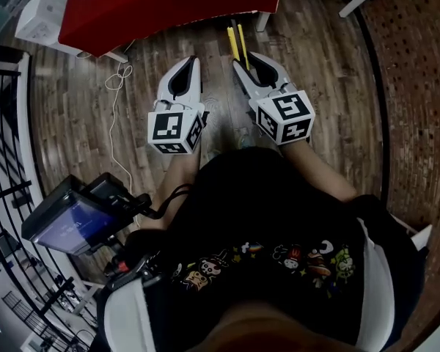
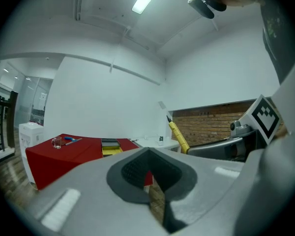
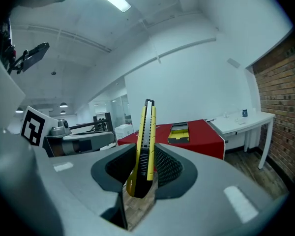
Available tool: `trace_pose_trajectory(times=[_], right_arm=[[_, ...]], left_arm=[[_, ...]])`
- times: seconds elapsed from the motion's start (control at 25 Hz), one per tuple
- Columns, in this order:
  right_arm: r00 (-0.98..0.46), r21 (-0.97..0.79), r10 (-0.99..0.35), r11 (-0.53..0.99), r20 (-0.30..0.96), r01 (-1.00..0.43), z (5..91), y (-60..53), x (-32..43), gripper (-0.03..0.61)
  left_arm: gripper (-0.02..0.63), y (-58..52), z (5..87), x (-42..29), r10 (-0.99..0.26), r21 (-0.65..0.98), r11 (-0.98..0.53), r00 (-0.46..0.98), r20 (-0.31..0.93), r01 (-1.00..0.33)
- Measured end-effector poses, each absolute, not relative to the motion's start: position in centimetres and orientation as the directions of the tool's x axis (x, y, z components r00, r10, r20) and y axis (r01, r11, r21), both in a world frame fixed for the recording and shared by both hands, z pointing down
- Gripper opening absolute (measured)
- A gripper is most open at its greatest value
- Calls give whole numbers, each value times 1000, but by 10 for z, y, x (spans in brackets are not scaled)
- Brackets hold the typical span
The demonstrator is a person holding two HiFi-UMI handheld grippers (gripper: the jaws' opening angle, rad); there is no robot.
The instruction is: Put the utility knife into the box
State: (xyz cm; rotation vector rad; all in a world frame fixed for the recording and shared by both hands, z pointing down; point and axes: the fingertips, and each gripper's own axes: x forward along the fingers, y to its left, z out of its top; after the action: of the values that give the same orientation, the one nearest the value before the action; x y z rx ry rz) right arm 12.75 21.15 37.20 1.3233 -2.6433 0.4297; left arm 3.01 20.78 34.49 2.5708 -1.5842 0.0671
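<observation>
My right gripper (image 1: 243, 59) (image 3: 143, 173) is shut on a yellow and black utility knife (image 1: 238, 41) (image 3: 146, 144), which sticks out forward past the jaws. The knife (image 2: 179, 137) and the right gripper (image 2: 241, 141) also show in the left gripper view. Beside it my left gripper (image 1: 193, 63) (image 2: 150, 173) is shut with nothing in it; it shows in the right gripper view too (image 3: 73, 139). Ahead stands a red-covered table (image 1: 169, 6) (image 2: 64, 156) (image 3: 201, 136). An open yellow and black box (image 2: 110, 146) (image 3: 178, 132) lies on it. Both grippers are still short of the table, over wooden floor.
A glass (image 2: 56, 142) and small tools lie on the red table's far part. A white cable (image 1: 116, 116) trails on the floor. A black railing (image 1: 4, 160) and a screen device (image 1: 73, 215) are at the left. A white desk (image 3: 241, 122) and brick wall (image 3: 285, 107) are at the right.
</observation>
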Motion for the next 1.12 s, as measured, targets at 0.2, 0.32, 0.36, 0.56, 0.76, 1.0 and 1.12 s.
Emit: trace_pose_trajectory(times=[0.2,0.32,0.36,0.56,0.76,1.0,1.12], right_arm=[[-602,-188,-755,572,260,-798,388,185,155,138],[-608,-203,-745,573,274,-794,383,146,153,138],[-611,-208,-742,574,278,-792,382,134,150,138],[-603,-217,-745,563,284,-798,398,73,119,138],[-569,-208,-767,530,297,-822,404,-18,75,138],[-529,-202,-787,489,317,-848,395,-121,21,138],[-512,-207,-784,468,351,-859,401,-184,-20,138]], left_arm=[[2,187,356,57,-885,68,-448,453,105,-892],[2,149,345,54,-886,65,-444,449,117,-894],[2,137,344,52,-886,65,-444,449,120,-894],[2,77,363,27,-875,85,-459,466,127,-884],[2,-25,369,-12,-849,96,-507,516,116,-856],[2,-134,353,-52,-807,98,-572,580,108,-814],[2,-200,361,-87,-783,125,-596,609,128,-793]])
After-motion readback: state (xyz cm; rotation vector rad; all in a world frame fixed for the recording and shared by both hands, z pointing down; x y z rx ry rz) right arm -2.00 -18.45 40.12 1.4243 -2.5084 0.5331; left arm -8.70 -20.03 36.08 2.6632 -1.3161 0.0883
